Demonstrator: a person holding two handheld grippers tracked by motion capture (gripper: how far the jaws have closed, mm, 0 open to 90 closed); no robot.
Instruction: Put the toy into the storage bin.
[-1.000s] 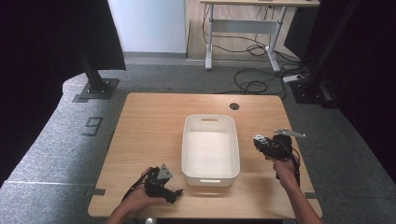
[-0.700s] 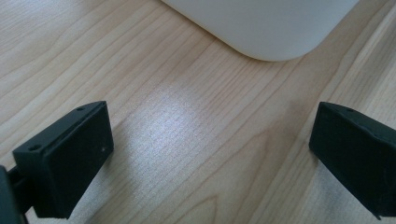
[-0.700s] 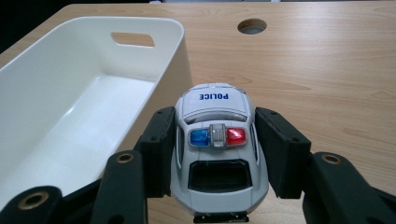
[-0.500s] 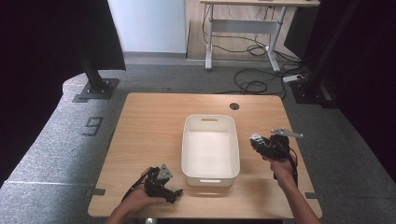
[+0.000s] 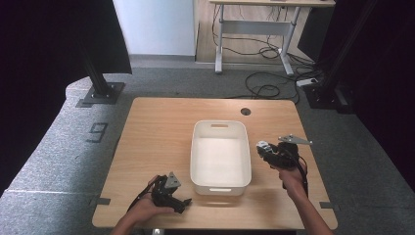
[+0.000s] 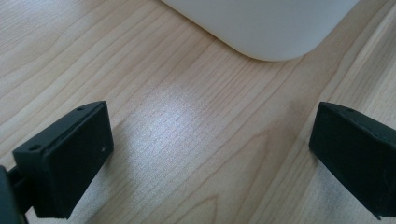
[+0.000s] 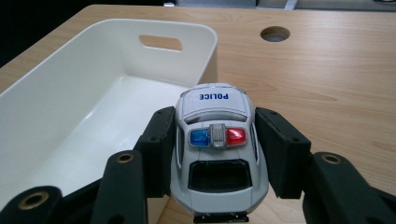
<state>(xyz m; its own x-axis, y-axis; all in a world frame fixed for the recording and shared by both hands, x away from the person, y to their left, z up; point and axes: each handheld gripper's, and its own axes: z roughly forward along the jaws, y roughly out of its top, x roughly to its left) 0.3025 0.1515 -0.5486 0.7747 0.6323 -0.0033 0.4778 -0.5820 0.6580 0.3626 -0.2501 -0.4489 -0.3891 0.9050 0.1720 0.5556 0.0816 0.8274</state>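
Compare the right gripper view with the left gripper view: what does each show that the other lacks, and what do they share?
Right gripper view alone: a white toy police car with blue and red roof lights, clamped between the right gripper's jaws beside the bin's rim, plus the bin's inside, its handle slot and a round hole in the table. Left gripper view alone: the left gripper's jaws spread wide over bare wood, holding nothing. Both: the white bin and the wooden table.

The table (image 5: 161,137) is evenly lit from above, while the surroundings are left dark. A soft glare patch is seen on the wood in the left gripper view.
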